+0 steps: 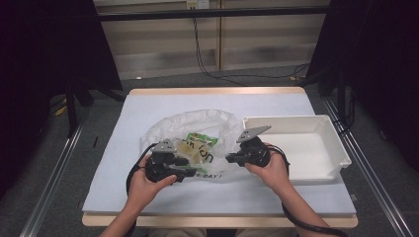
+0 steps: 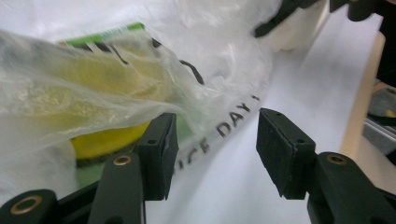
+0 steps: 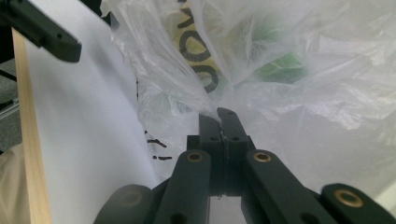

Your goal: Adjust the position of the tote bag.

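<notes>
Jaws first: the right gripper [image 3: 219, 114] is clenched on a pinch of the thin plastic bag [image 1: 197, 123], you can see the film bunched right at its tips in the right gripper view, so that side has the bag's edge pinned. The left gripper [image 2: 212, 149] is released, its pads standing apart with only bare white table cover and a bit of the bag's printed lettering between them, nothing pressed. The bag film drapes just over its one pad but isn't caught. Inside the bag sits a green and yellow snack packet [image 1: 198, 146], lying flat, and from the high view it's between the two grippers but clearly closer to the left one, basically just above and ahead of those open jaws. Its long side seems to run roughly across the table toward the right gripper, though the crinkled plastic makes that hard to call. So my guess is the left hand [image 1: 148, 182] is the one that goes in next, either for the packet or for the bag's near edge, while the right hand [image 1: 272, 170] holds the mouth. The white tray [image 1: 341, 148] sits just right of the right hand, empty side facing up, table [image 1: 148, 106] under everything.
</notes>
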The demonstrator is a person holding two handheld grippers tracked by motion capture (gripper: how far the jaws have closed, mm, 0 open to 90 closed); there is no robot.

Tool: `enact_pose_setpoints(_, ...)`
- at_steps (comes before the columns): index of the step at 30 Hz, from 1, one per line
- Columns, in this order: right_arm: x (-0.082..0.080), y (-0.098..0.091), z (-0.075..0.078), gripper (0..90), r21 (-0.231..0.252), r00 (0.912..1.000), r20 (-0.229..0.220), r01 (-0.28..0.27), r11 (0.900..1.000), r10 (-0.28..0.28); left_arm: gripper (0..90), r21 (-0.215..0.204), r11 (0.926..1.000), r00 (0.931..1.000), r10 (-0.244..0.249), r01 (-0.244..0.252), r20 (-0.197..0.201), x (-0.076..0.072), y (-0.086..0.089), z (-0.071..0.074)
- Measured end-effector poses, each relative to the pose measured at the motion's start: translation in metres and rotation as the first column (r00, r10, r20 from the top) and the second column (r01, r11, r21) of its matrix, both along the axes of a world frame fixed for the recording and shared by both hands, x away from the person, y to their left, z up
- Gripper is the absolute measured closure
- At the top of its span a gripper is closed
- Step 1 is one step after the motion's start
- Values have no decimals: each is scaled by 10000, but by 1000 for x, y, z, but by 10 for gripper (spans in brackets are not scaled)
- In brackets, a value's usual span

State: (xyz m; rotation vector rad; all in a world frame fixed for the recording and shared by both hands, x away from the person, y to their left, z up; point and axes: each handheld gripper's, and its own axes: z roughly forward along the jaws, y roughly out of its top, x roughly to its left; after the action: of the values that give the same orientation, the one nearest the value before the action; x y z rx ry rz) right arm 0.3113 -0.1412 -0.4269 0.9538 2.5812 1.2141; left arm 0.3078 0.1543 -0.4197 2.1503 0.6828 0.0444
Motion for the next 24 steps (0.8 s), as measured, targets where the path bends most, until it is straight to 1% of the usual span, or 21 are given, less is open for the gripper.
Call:
enact_pose_setpoints(1, 0, 0, 0, 900, 0, 10000, -34, 10, 10000, -10, 478, 84, 10000, 9999, 2, -3, 115, 1, -1, 1)
enact_pose_setpoints(2, -1, 0, 0, 900, -13, 10000, -30, 7, 10000, -7, 453, 107, 9999, 9994, 21, -24, 356, 3, -2, 2)
enact_pose_setpoints(4, -2, 0, 0, 900, -35, 10000, -38, -34, 10000, 34, 412, 106, 9999, 9992, 115, -120, 391, 6, -4, 5)
enact_pose_setpoints(6, -2, 0, -2, 900, -33, 10000, -71, -63, 10000, 63, 384, 137, 9998, 9983, 136, -144, 562, 9, -5, 5)
enact_pose_setpoints(7, -2, 0, -2, 900, -62, 9999, -110, -20, 10000, 19, 374, 238, 9996, 9991, 143, -152, 412, 11, -5, 6)
enact_pose_setpoints(8, -2, 0, -3, 900, -7, 9999, -105, -5, 10000, 5, 361, 221, 9993, 9985, 288, -299, 463, 12, -5, 5)
enact_pose_setpoints(9, -2, 0, -4, 900, 12, 9999, -102, -60, 10000, 60, 357, 152, 9994, 9986, 305, -312, 438, 13, -4, 4)
enact_pose_setpoints(10, -2, 0, -3, 900, -76, 9999, -110, -63, 10000, 62, 357, 267, 9989, 9989, 373, -381, 300, 15, -4, 4)
enact_pose_setpoints(11, -2, 0, -4, 900, -105, 10000, -80, -46, 9999, 45, 357, 263, 9985, 9983, 474, -484, 352, 16, -3, 3)
enact_pose_setpoints(12, -3, 0, -4, 900, -88, 10000, -86, -41, 10000, 40, 358, 335, 9982, 9985, 486, -494, 260, 17, -2, 2)
enact_pose_setpoints(14, -3, -1, -3, 900, -78, 10000, -69, -15, 10000, 14, 372, 333, 9980, 9983, 538, -545, 223, 20, 0, 1)
enact_pose_setpoints(15, -3, -1, -3, 900, -93, 10000, -33, -21, 10000, 21, 384, 412, 9977, 9984, 536, -542, 157, 21, 0, 0)
enact_pose_setpoints(16, -3, -1, -3, 900, -74, 10000, -49, -16, 10000, 15, 412, 401, 9974, 9981, 596, -601, 156, 22, 1, -1)
enact_pose_setpoints(17, -4, -1, -3, 900, -66, 10000, -39, 6, 10000, -6, 422, 363, 9972, 9978, 659, -661, 73, 23, 2, -1)
enact_pose_setpoints(18, -4, -1, -3, 900, -78, 10000, -48, 9, 10000, -9, 460, 382, 9968, 9976, 696, -696, 15, 24, 4, -2)
enact_pose_setpoints(20, -4, -1, -3, 900, -91, 10000, -63, 10, 10000, -11, 558, 284, 9970, 9974, 716, -716, -1, 26, 7, -3)
enact_pose_setpoints(21, -4, -1, -3, 900, -90, 10000, -69, 4, 10000, -5, 611, 191, 9971, 9972, 734, -731, -115, 27, 8, -4)
enact_pose_setpoints(22, -4, -1, -3, 900, -69, 10000, -53, 29, 10000, -29, 670, 229, 9967, 9964, 787, -780, -317, 28, 9, -4)
enact_pose_setpoints(24, -4, -1, -3, 900, -20, 9999, -62, 103, 9999, -103, 772, 232, 9973, 9965, 711, -701, -447, 28, 11, -7)
